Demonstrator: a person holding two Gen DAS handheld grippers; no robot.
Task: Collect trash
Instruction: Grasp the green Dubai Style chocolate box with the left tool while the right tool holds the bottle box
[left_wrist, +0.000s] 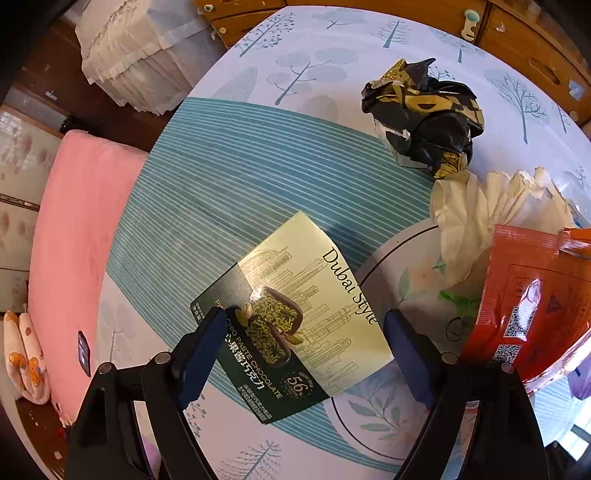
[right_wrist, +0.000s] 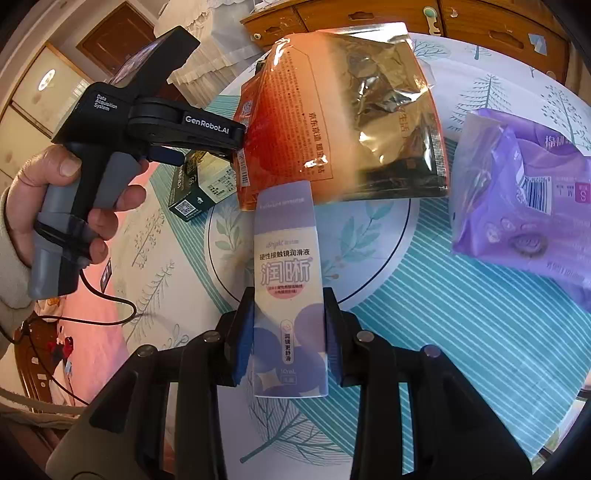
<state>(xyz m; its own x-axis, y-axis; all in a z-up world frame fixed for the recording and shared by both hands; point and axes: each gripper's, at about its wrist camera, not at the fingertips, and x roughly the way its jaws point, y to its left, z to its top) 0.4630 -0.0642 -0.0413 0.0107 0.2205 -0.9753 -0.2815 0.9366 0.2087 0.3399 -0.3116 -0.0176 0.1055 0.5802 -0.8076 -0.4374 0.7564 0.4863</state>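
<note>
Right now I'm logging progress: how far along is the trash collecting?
Early: nothing looks binned. In hand: right gripper clamps the small purple box; left gripper, open, hangs over the chocolate box. Left: black wrapper, tissue, red pouch, purple pack.

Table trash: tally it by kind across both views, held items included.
Boxes: 2, chocolate box, box in right gripper
Pouches: 2, red pouch, purple pack
Crumpled wrapper: 1
Tissue: 1
Total: 6
</note>
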